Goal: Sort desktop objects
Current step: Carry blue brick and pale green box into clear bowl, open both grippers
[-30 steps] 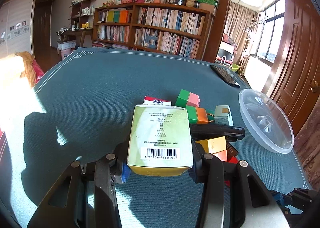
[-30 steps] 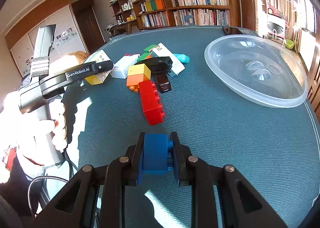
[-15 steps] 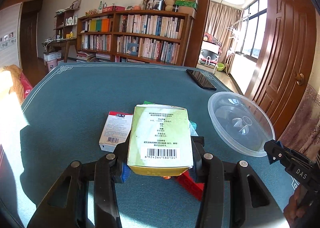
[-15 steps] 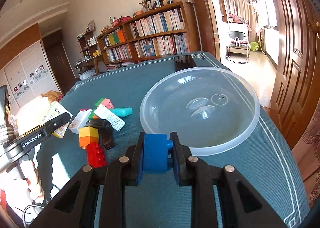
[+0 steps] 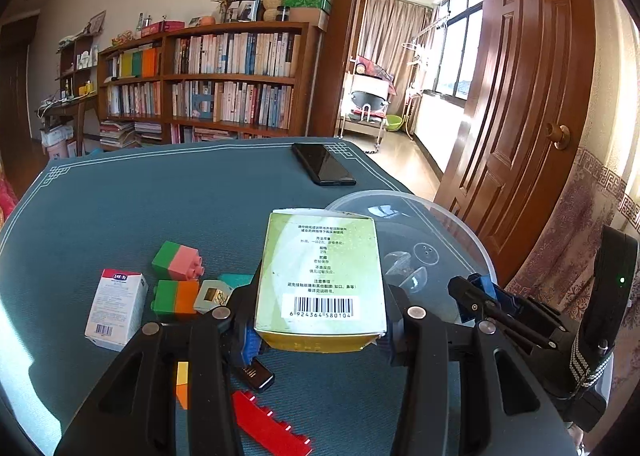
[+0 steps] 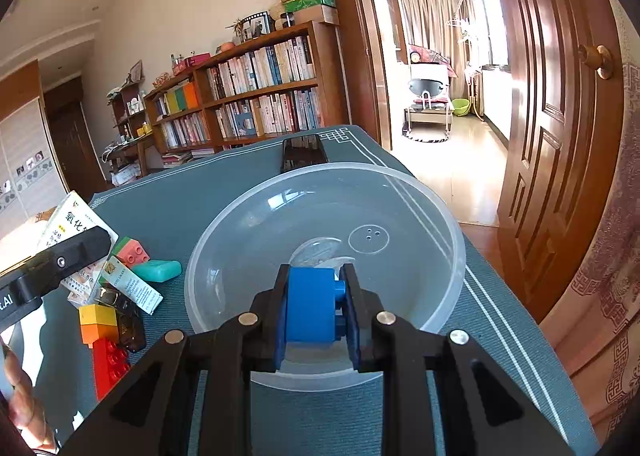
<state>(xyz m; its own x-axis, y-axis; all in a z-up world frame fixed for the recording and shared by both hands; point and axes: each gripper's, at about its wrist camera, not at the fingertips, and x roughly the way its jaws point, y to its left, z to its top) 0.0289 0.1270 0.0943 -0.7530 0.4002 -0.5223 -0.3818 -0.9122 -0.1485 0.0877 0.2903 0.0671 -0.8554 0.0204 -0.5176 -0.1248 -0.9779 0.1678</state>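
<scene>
My left gripper (image 5: 320, 298) is shut on a green and yellow box (image 5: 320, 252) with a barcode, held above the table beside the clear plastic bowl (image 5: 448, 228). The same box (image 6: 74, 217) shows at the left edge of the right wrist view. My right gripper (image 6: 316, 296) is shut on a blue brick (image 6: 310, 308), which hangs over the near part of the bowl (image 6: 432, 215). The bowl holds nothing. In the left wrist view the right gripper (image 5: 476, 294) with the blue brick (image 5: 486, 286) sits at the bowl's near rim.
On the green table cloth left of the bowl lie a white box (image 5: 116, 308), a green-pink brick (image 5: 176, 260), a green-orange brick (image 5: 176, 296), a teal piece (image 6: 158, 270), a yellow-orange brick (image 6: 98, 322) and a red brick (image 6: 110, 360). A black phone (image 5: 324, 169) lies behind the bowl.
Both grippers have swung right and risen toward the bowl. The blue brick has gone from over the cloth to over the bowl's near part. Both grips are unchanged.
</scene>
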